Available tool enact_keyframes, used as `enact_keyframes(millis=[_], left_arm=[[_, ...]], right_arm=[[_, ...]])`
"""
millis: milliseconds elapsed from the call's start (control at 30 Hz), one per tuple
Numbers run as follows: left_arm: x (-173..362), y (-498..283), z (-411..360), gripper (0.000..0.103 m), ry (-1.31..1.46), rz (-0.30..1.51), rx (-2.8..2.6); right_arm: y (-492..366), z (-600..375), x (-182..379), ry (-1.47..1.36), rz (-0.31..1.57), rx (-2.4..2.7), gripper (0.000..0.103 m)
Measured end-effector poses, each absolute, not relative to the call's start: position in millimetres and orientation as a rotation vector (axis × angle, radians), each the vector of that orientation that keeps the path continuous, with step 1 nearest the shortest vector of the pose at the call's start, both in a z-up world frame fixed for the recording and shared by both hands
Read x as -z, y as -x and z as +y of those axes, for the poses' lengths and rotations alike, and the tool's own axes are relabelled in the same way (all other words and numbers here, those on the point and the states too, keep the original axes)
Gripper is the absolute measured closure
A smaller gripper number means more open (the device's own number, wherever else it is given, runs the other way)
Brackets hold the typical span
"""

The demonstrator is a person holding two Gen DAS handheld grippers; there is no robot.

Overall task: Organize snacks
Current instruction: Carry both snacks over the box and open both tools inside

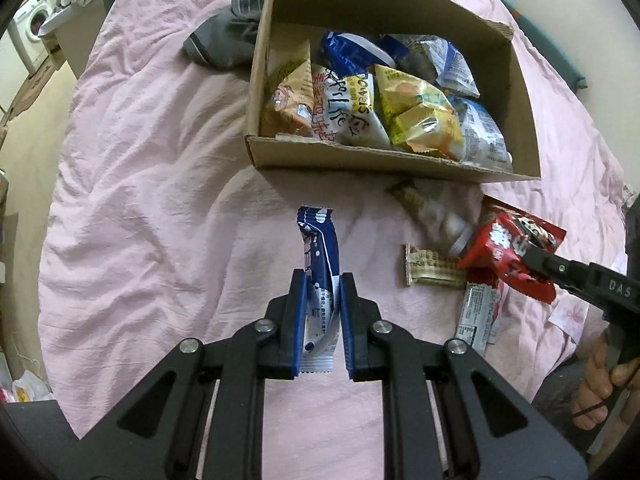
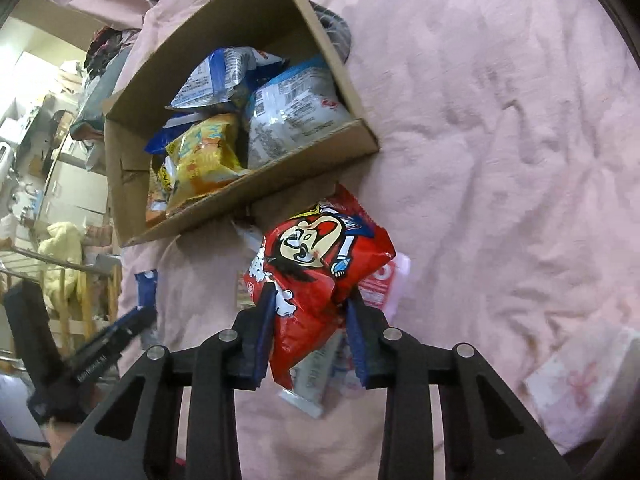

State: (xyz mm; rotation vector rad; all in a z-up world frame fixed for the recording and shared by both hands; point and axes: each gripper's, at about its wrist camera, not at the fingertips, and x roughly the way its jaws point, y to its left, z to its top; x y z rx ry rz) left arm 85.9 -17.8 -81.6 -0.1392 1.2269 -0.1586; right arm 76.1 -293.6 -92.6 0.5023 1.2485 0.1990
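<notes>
- Pink wrinkled bedsheet (image 1: 140, 200) covers the bed; laundry-room clutter and a washing machine (image 1: 34, 26) at far left of the left wrist view
- cardboard box (image 1: 360, 162) sits open on the sheet, packed with snack bags: yellow bag (image 1: 420, 116), white lettered bag (image 1: 356, 112), orange bag (image 1: 290, 100), blue-white bags at the back
- left gripper (image 1: 322, 292) nearly closed, pads clamping a blue-white snack bar (image 1: 320, 256); bar stands upright between the pads, top end poking up above the fingertips, lifted clear of the sheet, short of the box's front wall
- right gripper (image 2: 310, 300) narrowed onto a red cartoon snack bag (image 2: 320, 264); both pads press the bag's lower half, bag crumpled between them; bag sits just in front of the box's near corner
- same red bag (image 1: 512, 248) and right gripper (image 1: 536, 256) show at right of the left wrist view; person's hand (image 1: 604, 380) on the handle at the frame edge
- loose items on the sheet near the red bag: beige wrapped bar (image 1: 434, 270), white label-printed packet (image 1: 478, 316), another wrapper (image 1: 408, 196) close to the box front; a white packet (image 2: 316, 372) lies under the red bag
- grey cloth (image 1: 224, 40) beside the box's left wall
</notes>
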Motion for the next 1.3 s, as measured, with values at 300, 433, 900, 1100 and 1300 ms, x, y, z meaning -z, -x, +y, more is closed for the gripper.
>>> enact_keyframes(millis=[300,433,900,1100,1300], left_arm=[[71,-85,-14,0.090,0.104,1.175,0.131],[64,-84,-4,0.090,0.106,1.144,0.100],[-5,-96,6,0.090,0.144,0.990,0.075],[-21,-117,0,0.090,0.106,0.964,0.097],[-29,-139,-7,0.090,0.095,0.946,0.101]], right_arm=[[-54,-284,69,-0.505,1.142,-0.314,0.071],[-43,-277,49,-0.510,1.050,-0.382,0.071],[-49,-268,-18,-0.488,0.722,-0.455,0.071],[-76,-266,-19,-0.486,0.716,-0.445,0.071],[-102,-267,-23,-0.476,0.705,-0.442,0.071]])
